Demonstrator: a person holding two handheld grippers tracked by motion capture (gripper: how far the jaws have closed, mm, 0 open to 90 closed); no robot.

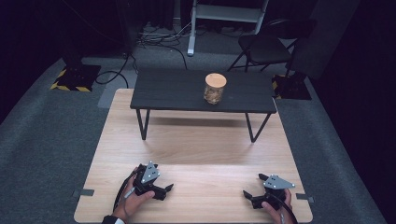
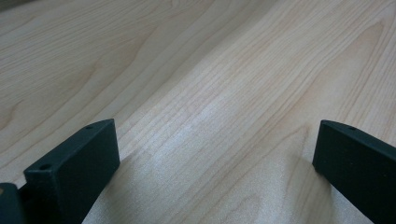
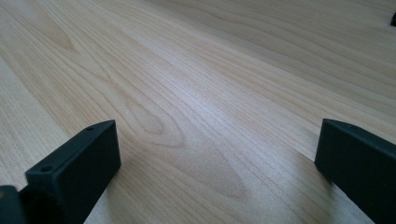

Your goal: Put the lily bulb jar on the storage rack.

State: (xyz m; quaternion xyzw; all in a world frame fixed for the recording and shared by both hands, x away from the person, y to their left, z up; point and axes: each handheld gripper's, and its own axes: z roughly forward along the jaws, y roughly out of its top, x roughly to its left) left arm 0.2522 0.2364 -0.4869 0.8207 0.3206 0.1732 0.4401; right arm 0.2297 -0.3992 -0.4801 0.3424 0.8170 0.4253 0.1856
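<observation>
A glass jar (image 1: 215, 88) with a round wooden lid stands upright on a low black bench (image 1: 177, 93) at the far side of the light wooden table (image 1: 196, 140). At the near left, a hand holds my left gripper (image 1: 164, 178) low over the table, open and pointing right. My right gripper (image 1: 253, 185) is held at the near right, open and pointing left. In the left gripper view the left gripper (image 2: 215, 154) has its jaws wide apart over bare wood. The right gripper (image 3: 217, 154) in its own view looks the same, with nothing between the jaws.
The bench stands on thin black legs (image 1: 142, 123) with open table beneath it. Behind the table are a black chair (image 1: 268, 46), a white stand (image 1: 191, 44), floor cables (image 1: 159, 39) and yellow-striped bases (image 1: 74, 77). Grey carpet surrounds the table.
</observation>
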